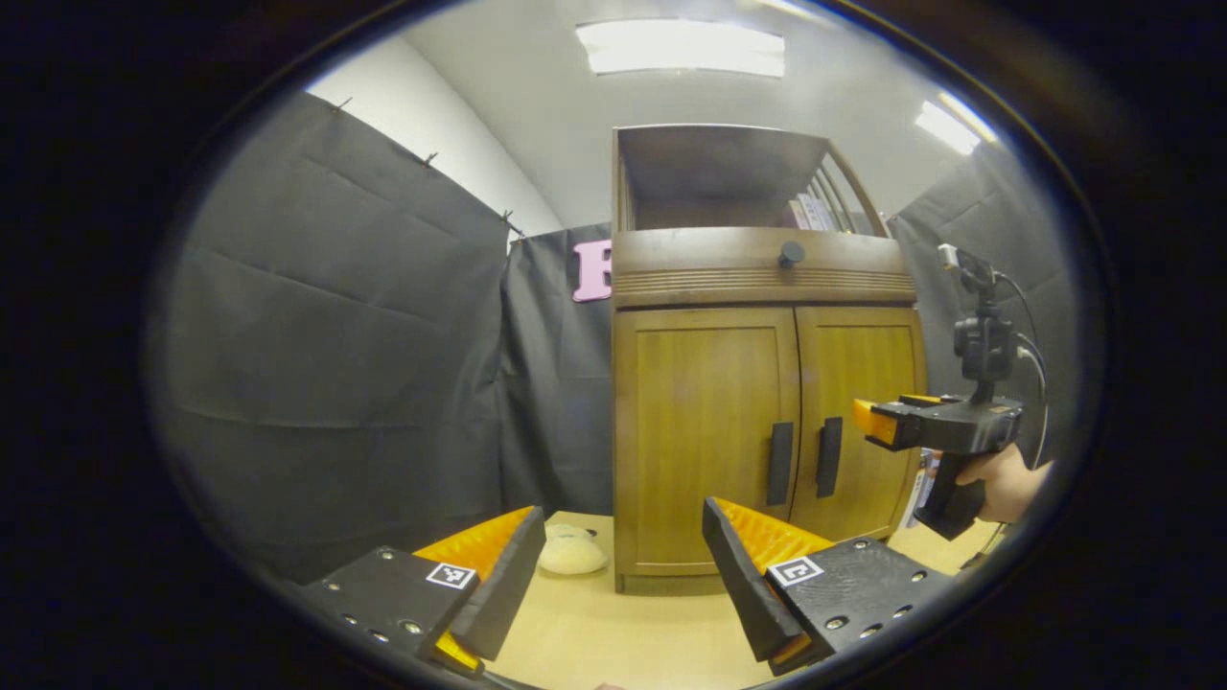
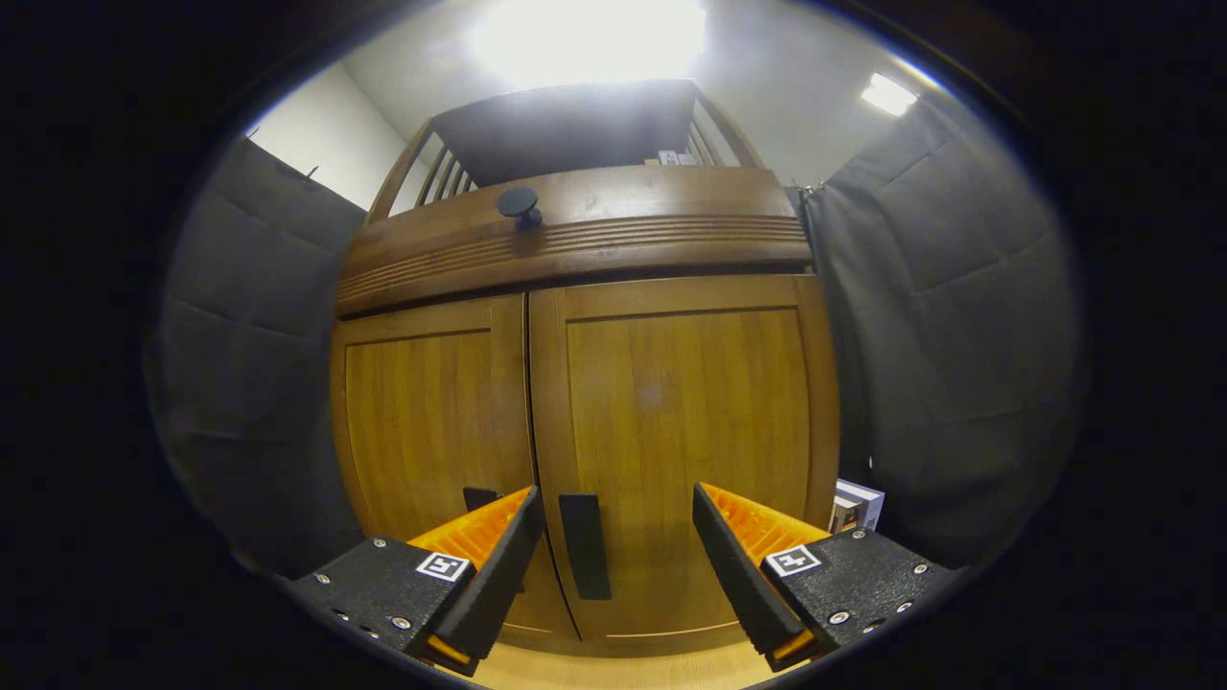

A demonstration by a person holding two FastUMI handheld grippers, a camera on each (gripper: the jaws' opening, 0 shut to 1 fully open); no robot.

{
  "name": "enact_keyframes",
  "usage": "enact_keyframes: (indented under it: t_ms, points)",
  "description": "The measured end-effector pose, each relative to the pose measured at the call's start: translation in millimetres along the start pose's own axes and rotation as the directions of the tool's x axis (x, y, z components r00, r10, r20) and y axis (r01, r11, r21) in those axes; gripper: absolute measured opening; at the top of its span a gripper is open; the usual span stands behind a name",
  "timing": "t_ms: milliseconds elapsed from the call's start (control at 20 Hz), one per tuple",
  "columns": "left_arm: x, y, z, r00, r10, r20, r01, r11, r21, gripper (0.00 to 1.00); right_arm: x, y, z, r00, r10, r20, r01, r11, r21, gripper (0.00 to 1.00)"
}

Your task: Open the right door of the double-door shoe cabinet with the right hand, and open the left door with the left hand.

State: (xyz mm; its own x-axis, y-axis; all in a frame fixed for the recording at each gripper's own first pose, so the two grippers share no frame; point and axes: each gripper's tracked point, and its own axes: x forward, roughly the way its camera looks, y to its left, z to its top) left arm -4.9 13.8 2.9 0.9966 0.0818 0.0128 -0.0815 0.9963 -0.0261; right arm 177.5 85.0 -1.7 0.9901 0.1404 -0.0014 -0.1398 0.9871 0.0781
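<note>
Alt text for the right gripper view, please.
The open right gripper faces the closed right door of a brown wooden double-door shoe cabinet, its fingers either side of the door's dark vertical handle without touching it. The left door is closed too.

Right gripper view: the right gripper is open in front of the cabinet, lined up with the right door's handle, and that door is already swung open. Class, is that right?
Not quite. The right door is shut, flush with the left door, as the right gripper view shows. The rest holds: the right gripper is open in front of the cabinet, lined up with the right door's handle.
</note>
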Motion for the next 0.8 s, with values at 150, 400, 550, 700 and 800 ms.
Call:
enact_keyframes:
  t_ms: [150,400,550,700,800]
  points:
    - [0.2,-0.4,0.4,1.0,0.029,-0.004,-0.029,1.0,0.006,0.94,19.1,4.0,-13.9,0.999,0.019,-0.029,-0.018,1.0,0.012,0.96]
    - [2.9,1.9,8.4,0.998,0.067,-0.015,-0.067,0.998,0.002,0.94,43.4,10.2,-44.8,0.993,0.026,-0.111,-0.026,1.0,-0.001,0.92]
    - [6.2,3.0,6.4,0.996,0.089,-0.024,-0.089,0.996,0.004,0.94,57.3,11.9,-62.9,0.988,0.037,-0.15,-0.039,0.999,-0.013,0.85]
    - [9.4,3.3,5.1,0.994,0.104,-0.041,-0.104,0.995,0.008,0.94,63.9,12.4,-71.5,0.985,0.045,-0.164,-0.047,0.999,-0.008,0.74]
    - [11.3,5.6,3.7,0.992,0.122,-0.044,-0.121,0.993,0.005,0.94,65.7,14.0,-75.2,0.985,0.042,-0.17,-0.041,0.999,0.01,0.64]
